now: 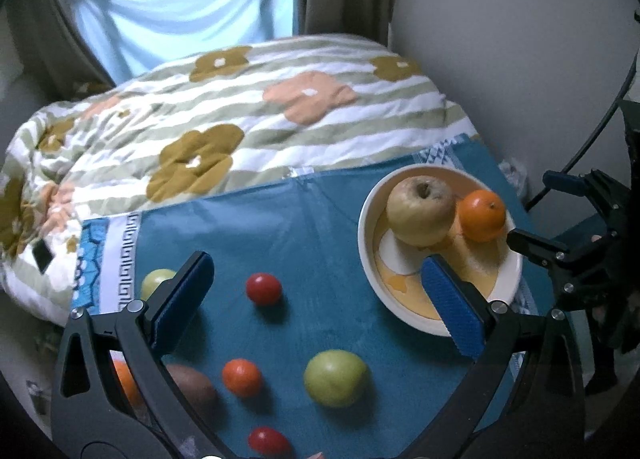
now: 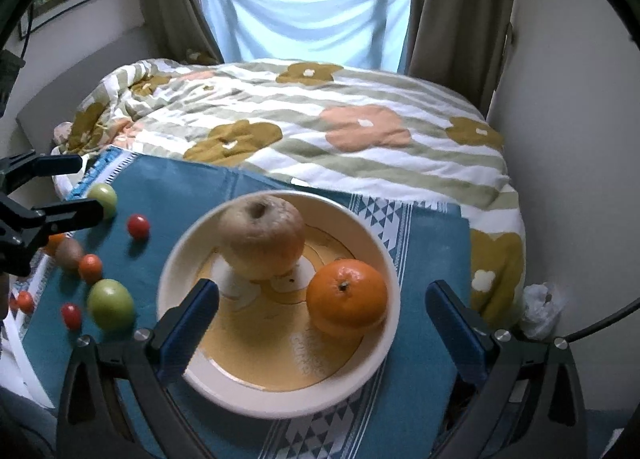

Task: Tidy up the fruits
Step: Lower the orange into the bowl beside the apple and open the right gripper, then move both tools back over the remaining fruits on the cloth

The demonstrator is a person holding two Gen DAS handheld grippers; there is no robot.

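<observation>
A white bowl [image 2: 384, 259] with a yellow inside holds a pale apple [image 2: 262, 237] and an orange [image 2: 348, 297]; the bowl [image 1: 366, 235] also shows in the left wrist view. My right gripper [image 2: 322, 301] is open and empty above the bowl's near side. My left gripper [image 1: 316, 281] is open and empty above the teal cloth [image 1: 288, 219]. Loose on the cloth lie a green fruit [image 1: 336, 377], a red tomato [image 1: 264, 289], a small orange fruit [image 1: 242, 377], a second red tomato [image 1: 268, 441], a brown kiwi [image 1: 196, 383] and another green fruit [image 1: 156, 281] behind the left finger.
A flowered quilt [image 2: 320, 127] covers the bed behind the cloth. A white wall [image 1: 520, 59] stands to the right. Curtains and a window are at the back. The right gripper [image 1: 536, 245] reaches over the bowl's right rim in the left wrist view.
</observation>
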